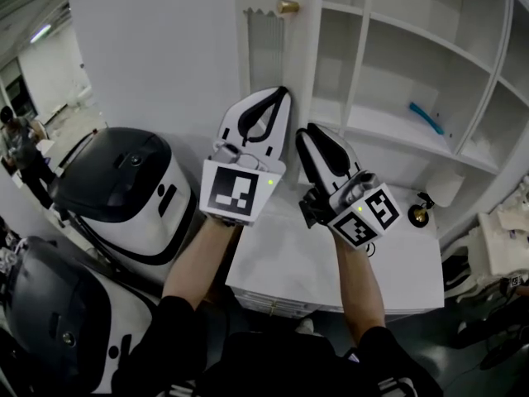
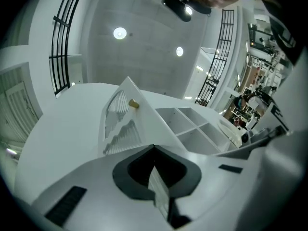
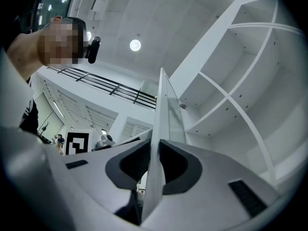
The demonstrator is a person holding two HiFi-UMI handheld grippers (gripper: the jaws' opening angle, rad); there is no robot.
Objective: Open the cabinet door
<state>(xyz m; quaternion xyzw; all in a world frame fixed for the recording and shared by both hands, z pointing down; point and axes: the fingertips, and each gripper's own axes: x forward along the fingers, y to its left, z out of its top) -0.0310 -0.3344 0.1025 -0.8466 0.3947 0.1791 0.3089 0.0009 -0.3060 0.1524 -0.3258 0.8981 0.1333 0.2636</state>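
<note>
White louvred cabinet door (image 1: 266,52) stands swung out from its cabinet at the upper middle of the head view. It is seen nearly edge-on there, with its small round brass knob (image 1: 288,7) near the top of the frame. The left gripper (image 1: 281,96) reaches up to the door's lower part from the middle of the frame. The right gripper (image 1: 306,132) sits just beside it to the right, a little lower, tips pointing at the same panel.

In the left gripper view the door (image 2: 120,121) rises as a slatted white wedge just above the jaws, knob (image 2: 133,104) to its upper right. The left gripper (image 2: 154,150) has its jaws drawn close together, and a thin white ribbed strip of the panel is pinched in the slot between them.

In the right gripper view the door (image 3: 163,109) runs as a thin upright blade from mid-frame straight down through the right gripper (image 3: 156,143). Both jaws press against its two faces, so they are closed narrow on the panel.

The white open shelf unit (image 1: 397,73) fills the upper right of the head view and the right half of the right gripper view (image 3: 231,95). A blue strip (image 1: 428,118) lies on one shelf. Below the grippers is a white countertop (image 1: 331,263). Two white-and-black domed machines (image 1: 124,188) stand at the left of that frame.
</note>
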